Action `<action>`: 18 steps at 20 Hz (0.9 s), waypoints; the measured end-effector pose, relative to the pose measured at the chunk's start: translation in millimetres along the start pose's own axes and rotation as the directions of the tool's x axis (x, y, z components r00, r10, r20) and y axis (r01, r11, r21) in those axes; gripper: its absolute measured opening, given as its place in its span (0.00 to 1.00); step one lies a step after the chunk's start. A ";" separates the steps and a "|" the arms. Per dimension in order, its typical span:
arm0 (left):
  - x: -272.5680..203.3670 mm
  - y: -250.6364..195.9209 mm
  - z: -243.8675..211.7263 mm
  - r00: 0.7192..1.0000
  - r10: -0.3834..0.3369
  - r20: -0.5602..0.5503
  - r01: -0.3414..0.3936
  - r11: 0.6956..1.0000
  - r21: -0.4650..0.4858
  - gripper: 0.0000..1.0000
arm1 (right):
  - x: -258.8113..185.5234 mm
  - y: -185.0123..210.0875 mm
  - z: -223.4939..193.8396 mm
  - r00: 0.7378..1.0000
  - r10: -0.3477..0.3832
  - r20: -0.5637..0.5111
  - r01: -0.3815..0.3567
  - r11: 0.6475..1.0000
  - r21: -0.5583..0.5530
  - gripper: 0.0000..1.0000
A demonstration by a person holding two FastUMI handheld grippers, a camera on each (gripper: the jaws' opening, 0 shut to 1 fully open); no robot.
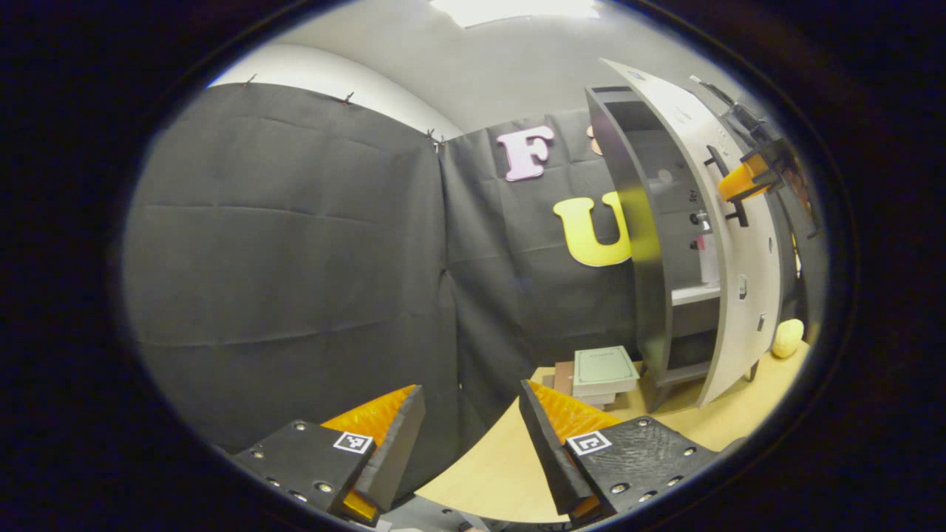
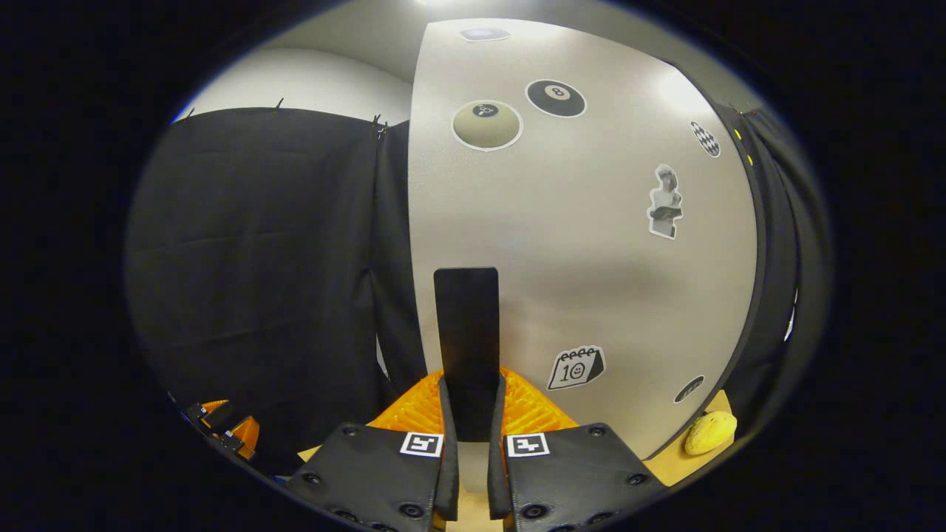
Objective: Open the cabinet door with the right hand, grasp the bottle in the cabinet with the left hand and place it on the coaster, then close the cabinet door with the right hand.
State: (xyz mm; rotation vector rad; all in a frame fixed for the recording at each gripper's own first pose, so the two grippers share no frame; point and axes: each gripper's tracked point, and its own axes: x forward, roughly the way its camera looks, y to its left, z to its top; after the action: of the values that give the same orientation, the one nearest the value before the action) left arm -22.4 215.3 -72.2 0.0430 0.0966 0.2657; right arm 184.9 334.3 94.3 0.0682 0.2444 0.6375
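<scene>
The grey cabinet stands at the right of the left gripper view, its white door swung partly open. Inside, on a shelf, a small pale pink bottle with a dark cap shows dimly in the gap. My right gripper is up at the door's black handle. In the right gripper view that gripper is shut on the upright black handle of the sticker-covered door. My left gripper hangs open and holds nothing, low over the table's edge, well left of the cabinet.
A stack of books lies on the tan table just left of the cabinet's foot. A yellow rounded object sits on the table behind the door, also seen as the yellow object. The left gripper appears at lower left.
</scene>
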 end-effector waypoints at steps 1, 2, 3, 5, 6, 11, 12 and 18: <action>4.1 -7.2 0.3 1.000 -0.023 -0.001 0.023 1.000 -0.006 0.77 | -0.5 -0.6 0.1 1.000 0.006 -0.003 -0.006 1.000 0.002 0.16; 9.4 -14.6 0.0 0.999 -0.045 0.000 0.045 0.999 -0.012 0.77 | -0.9 -1.6 0.2 1.000 0.011 -0.004 -0.011 1.000 0.002 0.17; 12.8 -21.4 0.7 0.998 -0.062 0.003 0.062 0.998 -0.014 0.77 | -2.1 -2.2 -0.3 1.000 0.014 -0.004 -0.014 1.000 0.000 0.18; 19.9 -35.6 1.0 0.996 -0.085 0.004 0.085 0.996 -0.019 0.80 | -4.1 -4.0 0.6 1.000 0.021 -0.006 -0.021 1.000 -0.006 0.17; 22.0 -44.7 2.7 0.995 -0.098 0.006 0.098 0.995 -0.026 0.77 | -4.4 -5.0 1.2 1.000 0.026 -0.004 -0.027 1.000 -0.007 0.18; 22.7 -100.1 12.4 0.988 -0.152 0.015 0.152 0.988 -0.038 0.78 | -7.9 -12.0 5.1 0.998 0.059 0.002 -0.059 0.998 -0.011 0.16; 19.6 -112.5 13.8 0.987 -0.161 0.010 0.162 0.986 -0.040 0.77 | -8.8 -13.6 6.3 0.998 0.065 0.005 -0.065 0.998 -0.011 0.17; 0.6 -195.2 37.6 0.968 -0.249 0.027 0.250 0.968 -0.015 0.80 | -18.4 -34.6 4.0 0.998 0.048 0.027 -0.049 0.998 0.039 0.17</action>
State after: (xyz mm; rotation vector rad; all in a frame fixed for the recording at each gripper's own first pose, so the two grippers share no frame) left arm 32.7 26.2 -45.6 0.0157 0.0743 0.0140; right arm 191.6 295.6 97.2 0.1211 0.2312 0.6800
